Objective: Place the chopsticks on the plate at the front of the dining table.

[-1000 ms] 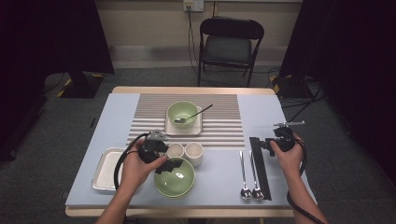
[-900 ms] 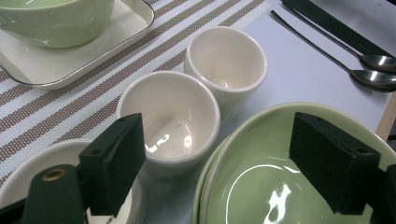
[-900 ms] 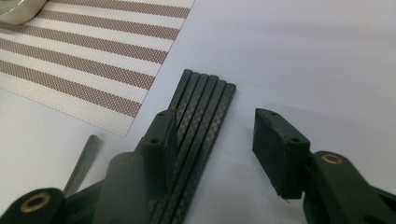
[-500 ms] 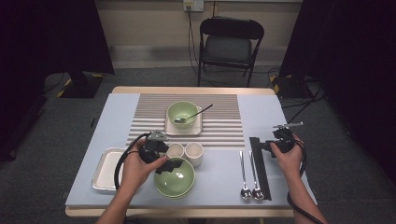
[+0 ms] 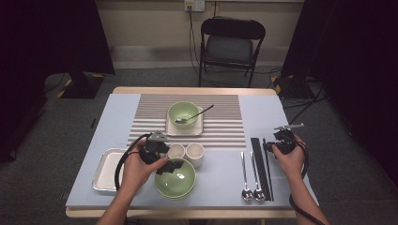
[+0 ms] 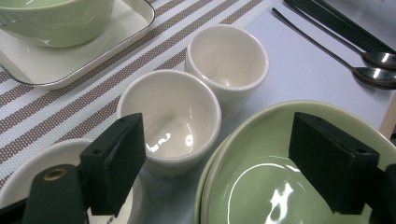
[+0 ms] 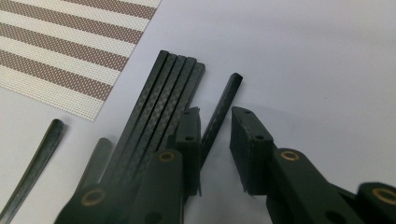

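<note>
Lone chopstick (image 7: pixel 223 109) lies near worktop (image 5: pixel 220 185) right edge, just beside the chopstick bundle (image 7: pixel 159 98), apart from it. Right gripper (image 7: pixel 215 135) fingers (image 7: pixel 250 140) straddle it, have just been closing, a gap remaining, not yet pressing. Two spoons (image 5: pixel 245 176) lie left of the bundle. Left gripper (image 6: pixel 219 158) fingers stand open over the green bowl (image 6: pixel 261 186) rim near the front edge, gripping nothing. Two cups (image 6: pixel 175 116) touch behind the bowl; tray (image 5: pixel 104 171) at front left.
</note>
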`<state>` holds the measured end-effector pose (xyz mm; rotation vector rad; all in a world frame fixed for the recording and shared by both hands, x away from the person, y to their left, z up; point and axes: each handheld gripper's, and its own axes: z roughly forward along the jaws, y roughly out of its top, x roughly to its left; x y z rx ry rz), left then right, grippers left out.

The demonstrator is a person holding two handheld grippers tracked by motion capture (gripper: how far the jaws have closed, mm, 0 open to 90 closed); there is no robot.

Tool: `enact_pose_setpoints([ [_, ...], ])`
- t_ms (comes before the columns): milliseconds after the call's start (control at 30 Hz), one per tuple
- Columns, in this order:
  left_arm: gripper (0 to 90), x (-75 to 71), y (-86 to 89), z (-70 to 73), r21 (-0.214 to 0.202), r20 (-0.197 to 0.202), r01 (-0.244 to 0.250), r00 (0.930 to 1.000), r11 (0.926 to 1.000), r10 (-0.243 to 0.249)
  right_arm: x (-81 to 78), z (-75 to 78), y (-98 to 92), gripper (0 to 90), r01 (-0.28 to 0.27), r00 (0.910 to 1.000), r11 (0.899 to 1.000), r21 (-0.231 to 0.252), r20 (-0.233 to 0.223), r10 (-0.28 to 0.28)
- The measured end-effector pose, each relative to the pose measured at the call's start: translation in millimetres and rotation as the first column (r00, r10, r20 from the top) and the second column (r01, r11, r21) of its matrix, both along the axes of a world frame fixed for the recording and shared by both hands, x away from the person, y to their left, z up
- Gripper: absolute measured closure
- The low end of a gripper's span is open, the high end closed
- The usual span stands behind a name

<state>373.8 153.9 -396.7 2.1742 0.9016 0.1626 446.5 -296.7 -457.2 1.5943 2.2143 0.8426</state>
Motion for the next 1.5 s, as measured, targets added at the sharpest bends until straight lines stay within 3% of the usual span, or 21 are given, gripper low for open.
enact_pose_setpoints([
  [300,18.6,-1.2,1.0,0.8,0.016,0.001,0.005,1.0,0.9999,-0.005,-6.9,-2.3,5.3,74.0,-0.019,0.9984,0.997,-0.071,0.052,0.023],
  [400,18.6,-0.6,0.6,0.7,0.026,0.005,0.013,0.9999,0.9996,-0.013,-9.5,-0.9,2.8,79.5,-0.002,0.9994,0.997,-0.071,0.035,0.004],
  [600,18.6,-0.6,-2.8,2.1,0.023,0.004,0.014,0.9999,0.9996,-0.014,-11.6,-3.3,-8.5,83.2,0.047,0.9982,0.999,0.015,0.036,-0.048],
  [633,18.6,-0.7,-3.7,1.6,0.009,0.005,0.011,0.9999,0.9999,-0.011,-11.6,-4.0,-9.5,83.9,0.053,0.9976,0.998,0.018,0.044,-0.054],
  [867,18.8,1.0,-3.1,1.9,0.031,0.013,0.014,0.9998,0.9994,-0.015,-0.6,-7.7,-14.9,85.7,0.111,0.9905,0.993,0.047,0.077,-0.114],
  [933,18.8,1.1,-3.2,0.6,0.016,0.011,0.011,0.9999,0.9998,-0.011,5.6,-8.4,-13.1,85.7,0.128,0.9876,0.99,0.051,0.086,-0.132],
  [1133,18.8,2.8,0.7,0.3,0.016,0.009,0.009,0.9999,0.9998,-0.009,17.6,-7.9,-11.8,85.0,0.112,0.9903,0.993,0.04,0.079,-0.115],
  [1333,18.8,1.7,1.9,0.8,0.016,0.014,0.004,0.9999,0.9999,-0.005,8.5,-12.0,-14.7,80.0,0.093,0.9874,0.994,0.054,0.123,-0.099],
  [1400,18.8,1.5,1.9,0.9,0.013,0.013,0.007,0.9999,0.9999,-0.007,5.3,-10.9,-14.7,73.4,0.083,0.9891,0.996,0.045,0.118,-0.088],
  [1500,18.8,0.7,0.8,1.6,0.014,0.015,0.005,0.9999,0.9999,-0.006,0.1,-7.9,-13.3,70.9,0.072,0.9919,0.997,-0.001,0.104,-0.072],
])
